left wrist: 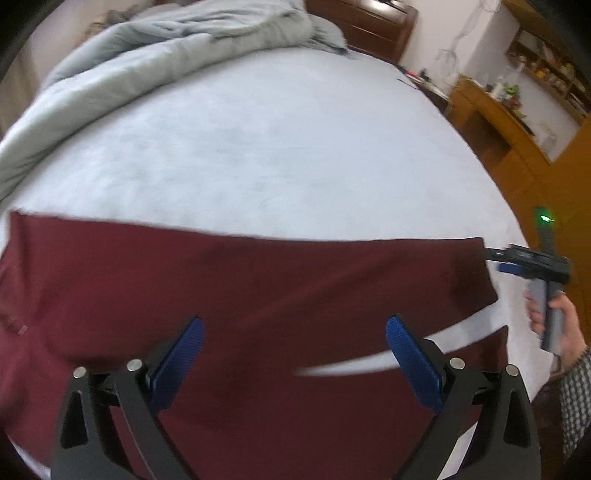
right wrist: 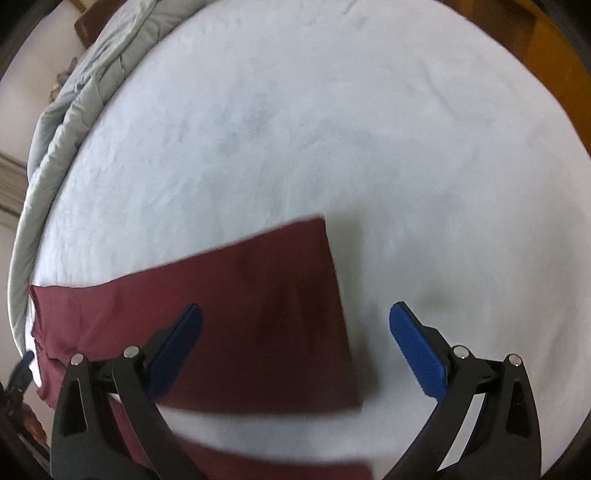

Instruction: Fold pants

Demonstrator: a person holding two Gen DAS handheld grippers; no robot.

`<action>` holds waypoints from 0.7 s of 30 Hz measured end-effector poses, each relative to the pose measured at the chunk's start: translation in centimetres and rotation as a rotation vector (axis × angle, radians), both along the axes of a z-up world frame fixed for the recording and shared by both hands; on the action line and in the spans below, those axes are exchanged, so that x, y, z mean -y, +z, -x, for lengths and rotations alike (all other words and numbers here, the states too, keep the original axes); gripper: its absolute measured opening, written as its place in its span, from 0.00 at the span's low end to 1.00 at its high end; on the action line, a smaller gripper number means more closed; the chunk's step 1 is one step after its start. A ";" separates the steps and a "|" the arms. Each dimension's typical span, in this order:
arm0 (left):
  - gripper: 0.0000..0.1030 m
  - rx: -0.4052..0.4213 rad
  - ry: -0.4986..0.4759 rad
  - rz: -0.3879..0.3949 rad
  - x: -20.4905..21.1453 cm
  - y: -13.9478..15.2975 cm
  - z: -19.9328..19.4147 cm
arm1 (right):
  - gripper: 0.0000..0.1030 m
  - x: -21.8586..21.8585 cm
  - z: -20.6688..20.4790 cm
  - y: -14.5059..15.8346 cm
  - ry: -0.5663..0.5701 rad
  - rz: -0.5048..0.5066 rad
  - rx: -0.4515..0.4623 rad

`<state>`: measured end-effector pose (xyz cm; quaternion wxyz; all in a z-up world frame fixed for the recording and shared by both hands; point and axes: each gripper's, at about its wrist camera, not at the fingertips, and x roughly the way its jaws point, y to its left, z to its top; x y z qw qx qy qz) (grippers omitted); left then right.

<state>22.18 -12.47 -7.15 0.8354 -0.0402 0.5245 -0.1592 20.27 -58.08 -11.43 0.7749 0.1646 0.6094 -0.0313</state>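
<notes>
Dark red pants (left wrist: pixel 258 295) lie spread flat on the white bed sheet (left wrist: pixel 277 147), legs running to the right with a strip of sheet between them. My left gripper (left wrist: pixel 294 332) is open and empty above the pants' middle. In the right wrist view the pants (right wrist: pixel 258 314) end in a leg cuff near the centre. My right gripper (right wrist: pixel 295 321) is open and empty, its left finger over the leg, its right finger over bare sheet. The right gripper also shows in the left wrist view (left wrist: pixel 517 258) at the cuff end, held by a hand.
A rumpled grey duvet (left wrist: pixel 147 48) lies along the far side of the bed, and shows in the right wrist view (right wrist: pixel 74 110) too. A dark wooden headboard (left wrist: pixel 369 22) and wooden shelves and desk (left wrist: pixel 517 110) stand beyond the bed's right edge.
</notes>
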 end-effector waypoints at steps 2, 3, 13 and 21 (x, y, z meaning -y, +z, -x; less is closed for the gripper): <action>0.96 0.002 -0.031 -0.008 1.5 -0.7 -1.5 | 0.98 0.2 -1.5 -1.4 0.017 0.005 -0.005; 0.96 0.004 -0.048 -0.007 2.0 -1.0 -2.1 | 0.98 0.3 -2.3 -2.2 0.035 0.004 -0.014; 0.96 -0.013 -0.309 -0.048 7.2 -3.7 -6.7 | 0.23 -2.1 -1.4 -1.0 0.288 0.077 0.078; 0.96 -0.051 -0.611 0.006 11.6 -5.6 -9.7 | 0.21 0.0 1.6 5.2 0.354 -0.119 0.273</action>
